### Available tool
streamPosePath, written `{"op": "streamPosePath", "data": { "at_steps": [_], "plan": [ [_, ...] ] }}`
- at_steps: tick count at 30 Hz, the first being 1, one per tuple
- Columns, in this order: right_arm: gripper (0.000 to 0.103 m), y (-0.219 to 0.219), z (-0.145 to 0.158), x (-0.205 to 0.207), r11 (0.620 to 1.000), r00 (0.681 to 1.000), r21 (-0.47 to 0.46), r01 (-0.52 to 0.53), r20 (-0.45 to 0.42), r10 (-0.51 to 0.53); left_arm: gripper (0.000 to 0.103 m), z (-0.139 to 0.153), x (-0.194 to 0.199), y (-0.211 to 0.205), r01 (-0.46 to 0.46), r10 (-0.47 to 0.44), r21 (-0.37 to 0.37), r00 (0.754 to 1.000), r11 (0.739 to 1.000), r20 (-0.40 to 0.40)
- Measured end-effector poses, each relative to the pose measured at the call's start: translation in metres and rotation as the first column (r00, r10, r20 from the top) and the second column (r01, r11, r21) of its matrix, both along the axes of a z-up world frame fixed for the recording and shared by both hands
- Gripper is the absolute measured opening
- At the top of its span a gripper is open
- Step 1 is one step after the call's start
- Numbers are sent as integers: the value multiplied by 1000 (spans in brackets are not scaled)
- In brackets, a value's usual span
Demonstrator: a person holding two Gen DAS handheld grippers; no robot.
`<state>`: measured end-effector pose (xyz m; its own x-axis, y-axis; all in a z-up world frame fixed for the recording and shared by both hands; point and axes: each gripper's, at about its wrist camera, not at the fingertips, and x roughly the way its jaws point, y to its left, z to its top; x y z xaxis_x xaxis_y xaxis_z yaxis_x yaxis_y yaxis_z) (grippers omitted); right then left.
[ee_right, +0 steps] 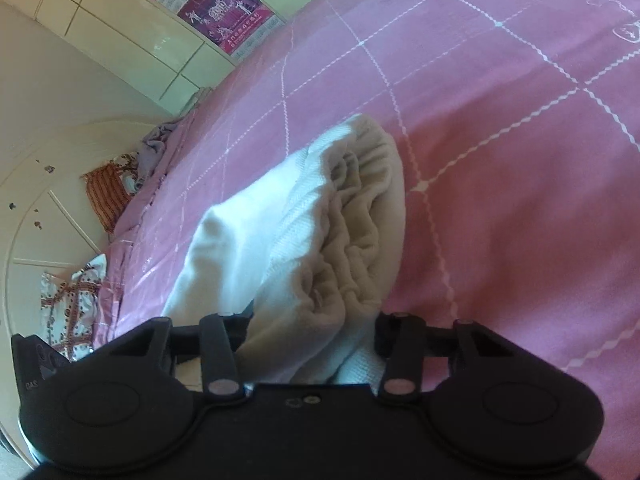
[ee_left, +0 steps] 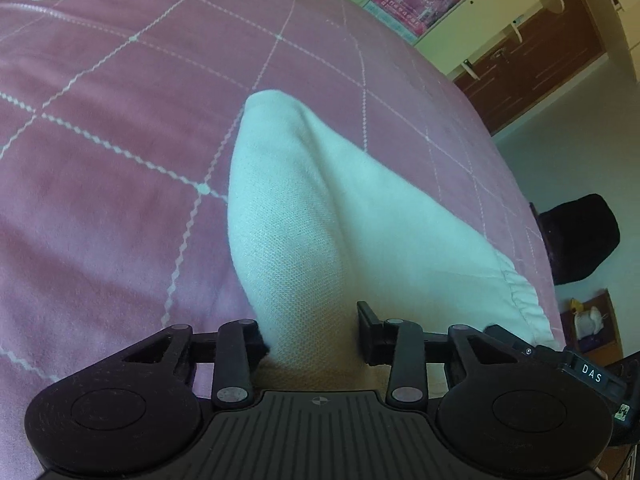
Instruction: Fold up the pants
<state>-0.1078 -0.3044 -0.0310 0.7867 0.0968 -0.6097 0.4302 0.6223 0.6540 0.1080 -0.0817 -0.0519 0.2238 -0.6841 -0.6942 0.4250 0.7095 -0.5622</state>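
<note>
Both grippers have the white pants (ee_left: 320, 216) pinched and lifted off the pink bed (ee_left: 100, 200): left gripper (ee_left: 312, 336) and right gripper (ee_right: 316, 332) jaws closed on fabric, waistband bunched. Looks mid-fold, nothing laid flat yet.

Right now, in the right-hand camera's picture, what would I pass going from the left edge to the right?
Patterned cloth by the white cupboard door → orange striped cloth → white pants clamped in the right gripper → pink bedspread.
</note>
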Motion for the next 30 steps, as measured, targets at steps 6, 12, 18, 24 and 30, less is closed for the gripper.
{"op": "streamPosePath", "data": {
  "at_steps": [6,12,18,24,30],
  "plan": [
    [45,5,42,8,999,993,7,-32,116,31,30,49,4,10,-8,14,-87,997,996,73],
    [45,-2,85,23,999,973,-21,-47,225,51,30,74,21,8,-42,57,-165,995,985,87],
    [45,-28,110,65,997,954,-66,-49,292,66,30,101,62,-21,-60,89,-156,978,986,187],
    [45,-56,80,110,997,967,-76,-29,250,47,30,82,96,-57,-84,82,-5,959,996,270],
    [58,-67,14,134,993,999,-119,16,-28,-20,48,19,90,-76,-79,14,261,970,962,242]
  ]
}}
